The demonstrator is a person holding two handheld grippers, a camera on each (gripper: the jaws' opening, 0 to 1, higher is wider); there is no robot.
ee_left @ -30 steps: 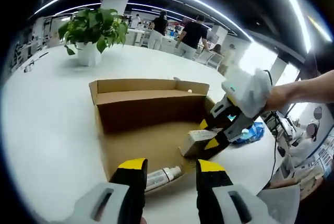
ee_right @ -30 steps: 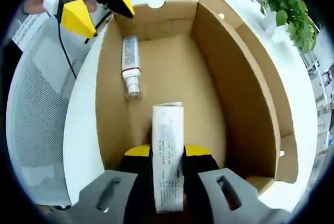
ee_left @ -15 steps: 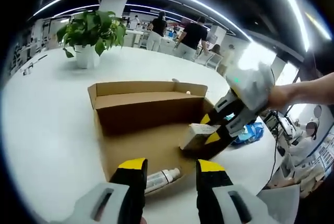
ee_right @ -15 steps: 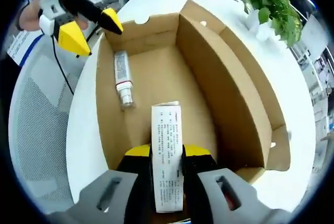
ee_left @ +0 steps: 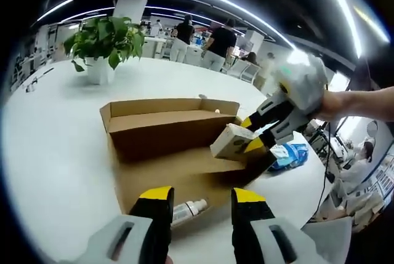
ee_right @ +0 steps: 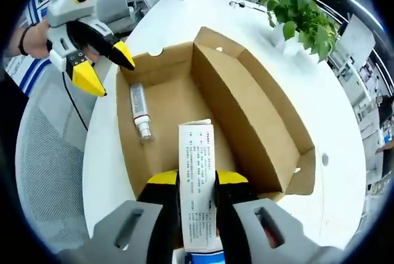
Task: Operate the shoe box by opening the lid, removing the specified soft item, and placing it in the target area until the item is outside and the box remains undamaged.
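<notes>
The right gripper (ee_right: 196, 181) has its jaws clamped on the carton (ee_right: 197, 190), held above the open box (ee_right: 265, 116). It should carry it clear of the walls to the worktop (ee_left: 55, 135). The left gripper (ee_left: 198, 199) hovers, jaws apart and empty, near the tube (ee_left: 188, 210).

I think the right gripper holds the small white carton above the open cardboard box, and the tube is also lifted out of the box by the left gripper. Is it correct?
Not quite. The tube lies on the floor of the cardboard box, and the left gripper is open near the box's end, holding nothing, as the right gripper view shows. The rest is right: the right gripper holds the small white carton above the open box.
</notes>
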